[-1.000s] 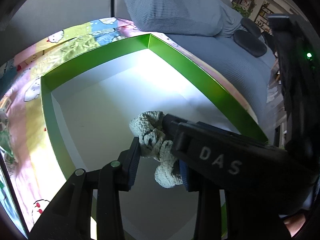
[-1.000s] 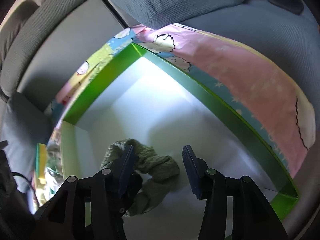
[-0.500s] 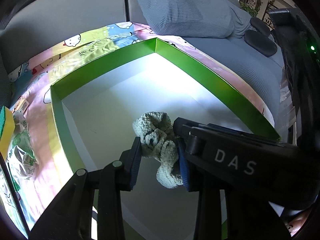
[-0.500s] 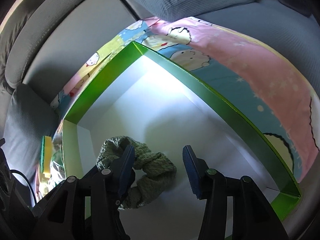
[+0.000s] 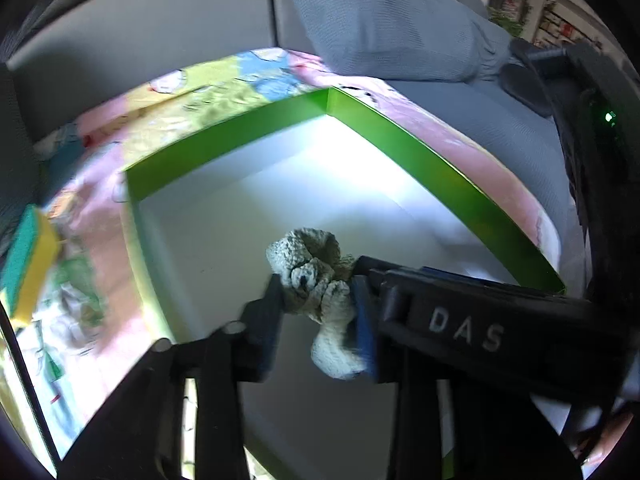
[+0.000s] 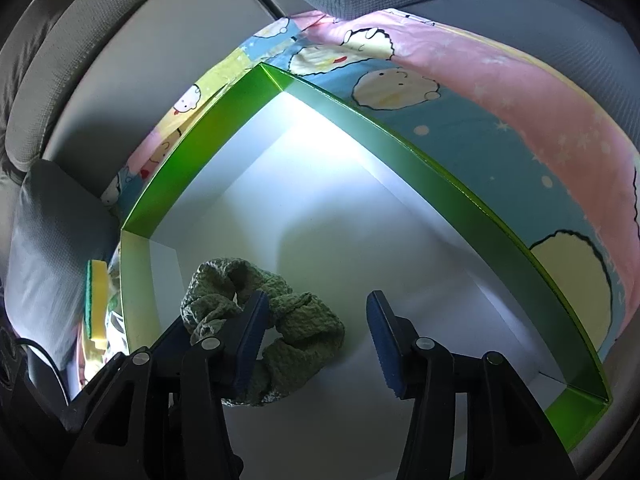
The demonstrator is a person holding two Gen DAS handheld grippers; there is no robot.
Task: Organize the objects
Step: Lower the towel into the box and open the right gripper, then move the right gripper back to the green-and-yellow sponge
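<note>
Only legible writing: white capitals "DAS" on the black body of the right gripper [image 5: 362, 308], which crosses the left wrist view from the right.

Left gripper [image 5: 318, 312]: jaws have just been opening, gap narrow. A pale green scrunchie [image 5: 316, 280] sits between the 2 pads, bunched and touching both; whether it is still pinched I cannot tell. Its long axis runs roughly from the upper left of that view down to the lower right, a loose lobe hanging low beside the blue pad.

Right gripper [image 6: 316, 336]: jaws have just been opening too, moderately wide, nothing pressed. In its own view the scrunchie [image 6: 296, 320] lies behind and around the left finger, partly in the gap, stretched from upper left to lower right.

The scrunchie is inside the green-walled box [image 6: 440, 176], over its white floor, toward the near left side. The box rests on a cartoon-print cloth [image 6: 500, 92]. A yellow-and-green sponge [image 6: 96, 300] lies outside the left wall.
</note>
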